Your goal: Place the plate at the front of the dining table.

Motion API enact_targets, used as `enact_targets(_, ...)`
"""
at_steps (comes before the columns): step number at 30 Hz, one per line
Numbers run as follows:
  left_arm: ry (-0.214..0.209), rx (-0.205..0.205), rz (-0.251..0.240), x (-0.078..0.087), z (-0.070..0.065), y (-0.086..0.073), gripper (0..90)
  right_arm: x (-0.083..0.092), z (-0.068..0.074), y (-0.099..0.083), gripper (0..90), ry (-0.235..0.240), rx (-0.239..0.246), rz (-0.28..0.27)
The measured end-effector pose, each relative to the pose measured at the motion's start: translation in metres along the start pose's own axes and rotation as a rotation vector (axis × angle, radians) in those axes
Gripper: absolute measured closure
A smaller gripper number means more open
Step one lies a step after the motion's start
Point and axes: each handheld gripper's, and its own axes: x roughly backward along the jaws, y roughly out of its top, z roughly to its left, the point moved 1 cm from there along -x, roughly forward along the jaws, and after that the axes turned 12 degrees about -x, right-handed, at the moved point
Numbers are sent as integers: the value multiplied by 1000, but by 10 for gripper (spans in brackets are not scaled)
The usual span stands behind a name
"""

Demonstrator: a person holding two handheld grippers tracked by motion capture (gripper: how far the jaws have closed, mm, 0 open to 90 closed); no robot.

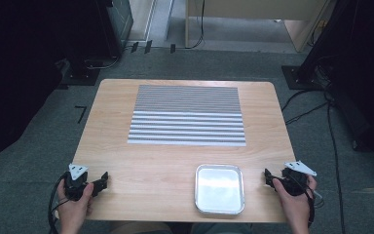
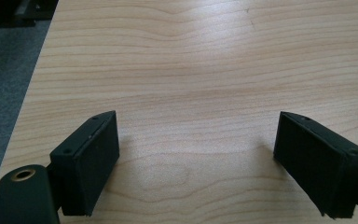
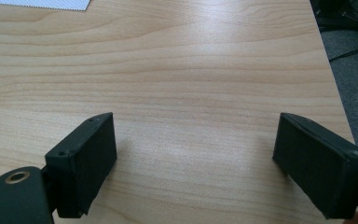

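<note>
A striped grey and white mat [image 1: 187, 115] lies flat on the far half of the wooden table [image 1: 141, 165]. A shallow metal tray [image 1: 219, 188], with nothing in it, sits near the front edge, right of centre. My left gripper [image 1: 103, 180] rests at the table's front left corner, held in a hand; its jaws stand wide open over bare wood [image 2: 196, 140]. My right gripper [image 1: 269, 179] sits at the front right corner, just right of the tray, also open with only wood [image 3: 196, 140] between its jaws. A corner of the mat [image 3: 51, 3] shows at the top of the right gripper view.
Grey carpet [image 1: 39, 146] surrounds the table. Cables [image 1: 333, 141] trail over the floor on the right. Dark stands [image 1: 83, 68] and wooden furniture [image 1: 253, 19] are behind the table. The table's right edge [image 3: 335, 93] runs close to my right gripper.
</note>
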Motion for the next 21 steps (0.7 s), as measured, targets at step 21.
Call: enact_targets(21,39,21,-22,15,-7,10,140,18,9,1,191,-15,-54,-99)
